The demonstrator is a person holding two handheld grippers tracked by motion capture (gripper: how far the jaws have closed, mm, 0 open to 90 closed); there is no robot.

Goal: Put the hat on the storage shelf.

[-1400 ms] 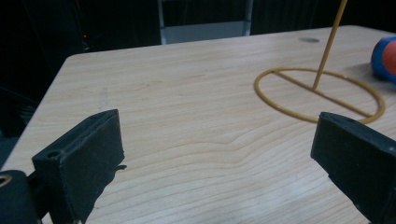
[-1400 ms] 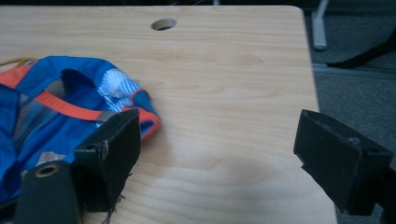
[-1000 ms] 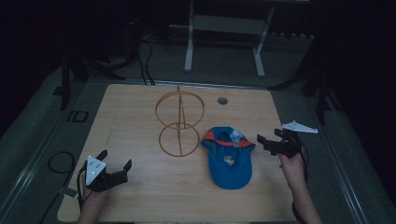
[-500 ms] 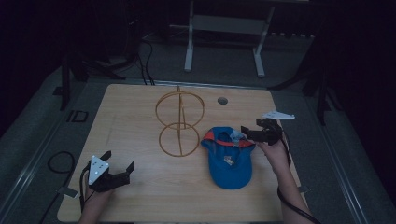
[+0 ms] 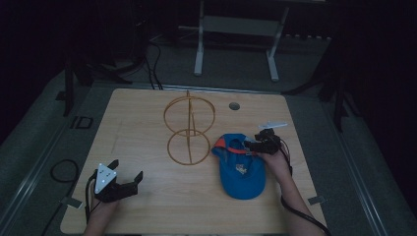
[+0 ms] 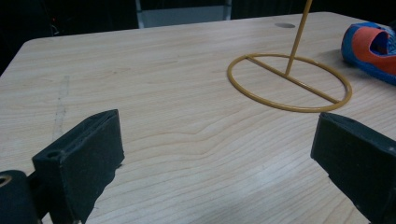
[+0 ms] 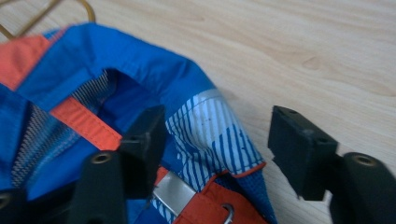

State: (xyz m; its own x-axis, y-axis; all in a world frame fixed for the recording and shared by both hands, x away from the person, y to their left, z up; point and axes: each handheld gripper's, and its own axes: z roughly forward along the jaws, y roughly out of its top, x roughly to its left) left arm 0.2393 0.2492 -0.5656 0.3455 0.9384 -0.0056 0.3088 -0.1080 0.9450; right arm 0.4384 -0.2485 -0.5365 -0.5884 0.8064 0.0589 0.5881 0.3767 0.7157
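- The table [image 5: 147, 128] carries a yellow wire stand [image 5: 189, 129] near the middle and a blue and orange cap [image 5: 241, 167] just to the stand's right, lying upside down with its inside showing.
- The step in hand looks like taking hold of the cap at its back rim, probably to lift it toward the stand.
- The right gripper [image 5: 255, 143] sits at the cap's far edge. Its jaws have just been closing, and they straddle the rim with one jaw inside the cap and the other out over bare wood; the pads do not press the cloth yet.
- The left gripper [image 5: 125, 181] rests near the table's front left corner, jaws wide apart and nothing between them, well apart from the cap.
- The next move calls for closing fully on the rim, catching cloth rather than the metal buckle [image 7: 173, 191].
- The right gripper view shows the striped lining, orange strap [image 7: 86, 122] and buckle, which are too small to read in the high view.
- The left gripper view shows the stand's ring base [image 6: 289, 83] lying flat on the wood with the cap [image 6: 371, 49] behind it.
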